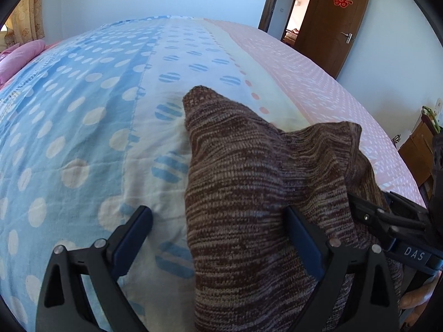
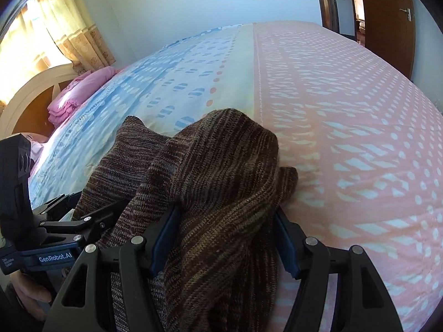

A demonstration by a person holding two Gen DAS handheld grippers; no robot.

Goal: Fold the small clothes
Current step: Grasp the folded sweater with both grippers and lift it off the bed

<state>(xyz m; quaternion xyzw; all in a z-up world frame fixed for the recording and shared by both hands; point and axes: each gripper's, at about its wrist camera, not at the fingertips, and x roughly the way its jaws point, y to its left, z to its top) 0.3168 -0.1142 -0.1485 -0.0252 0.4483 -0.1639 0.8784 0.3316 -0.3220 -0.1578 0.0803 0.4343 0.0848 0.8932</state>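
Both grippers over the bed (image 1: 83,127): left gripper (image 1: 218,238) jaws spread, released, beside the sweater (image 1: 243,182); right gripper (image 2: 224,238) jaws straddling a bunched fold, grip unclear.

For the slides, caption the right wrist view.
Right gripper astride a bunched brown knit on a patterned bedspread; left gripper beside it.

Home bedroom, made bed (image 1: 110,110), curtains (image 2: 69,27), door (image 1: 332,27)

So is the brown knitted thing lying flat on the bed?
No, the brown knitted garment is bunched up in humps on the bedspread, not spread flat.
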